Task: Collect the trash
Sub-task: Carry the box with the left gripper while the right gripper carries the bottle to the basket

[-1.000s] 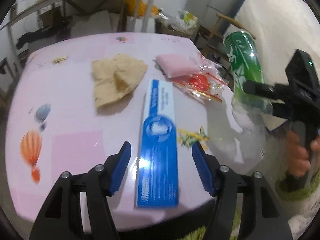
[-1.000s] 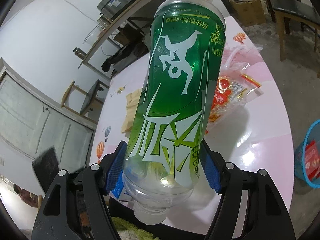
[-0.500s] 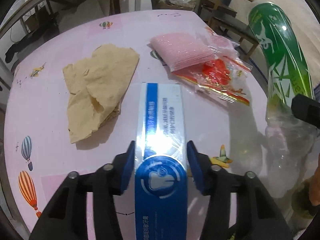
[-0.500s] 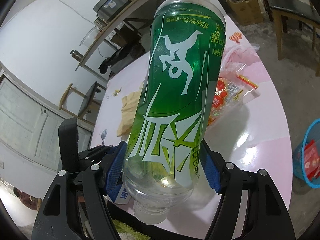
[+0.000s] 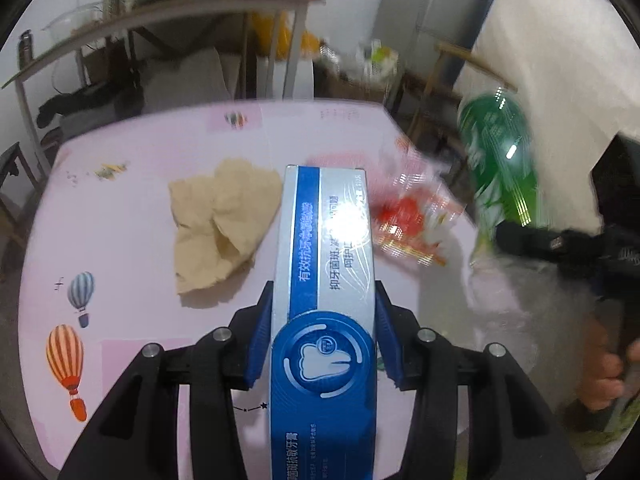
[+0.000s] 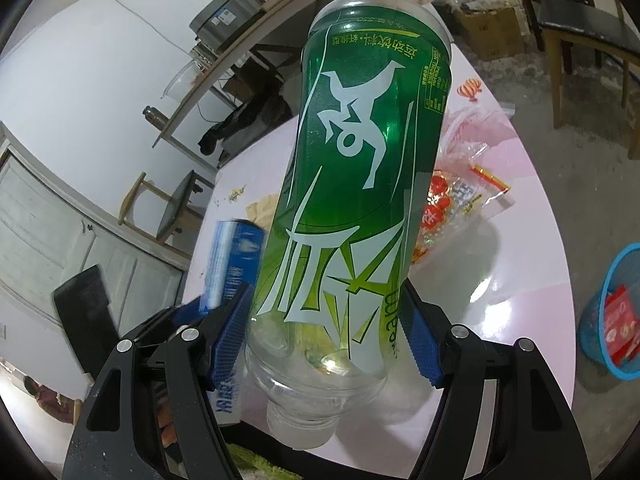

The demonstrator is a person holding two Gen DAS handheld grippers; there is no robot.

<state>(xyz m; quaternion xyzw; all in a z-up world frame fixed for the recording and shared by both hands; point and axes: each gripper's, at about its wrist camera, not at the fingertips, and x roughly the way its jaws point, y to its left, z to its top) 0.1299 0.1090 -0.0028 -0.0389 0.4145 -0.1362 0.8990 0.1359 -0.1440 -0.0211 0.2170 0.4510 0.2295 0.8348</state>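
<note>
My left gripper (image 5: 322,332) is shut on a long blue and silver toothpaste box (image 5: 326,280) and holds it tilted up off the pink table (image 5: 120,248). My right gripper (image 6: 326,336) is shut on a green-labelled plastic bottle (image 6: 360,184), cap end toward the camera. The bottle (image 5: 500,168) also shows at the right of the left wrist view. The box (image 6: 232,264) shows left of the bottle in the right wrist view. A crumpled tan paper (image 5: 224,224) and a red and clear snack wrapper (image 5: 412,220) lie on the table.
A blue waste basket (image 6: 612,312) with red wrappers inside stands on the floor right of the table. A pinkish plastic bag (image 6: 480,128) lies behind the wrapper. Chairs (image 6: 580,28), a shelf table (image 5: 168,28) and boxes stand around the room.
My left gripper closed on the toothpaste box and lifted it off the table, front end tilting up. The right gripper keeps holding the bottle with little movement.
</note>
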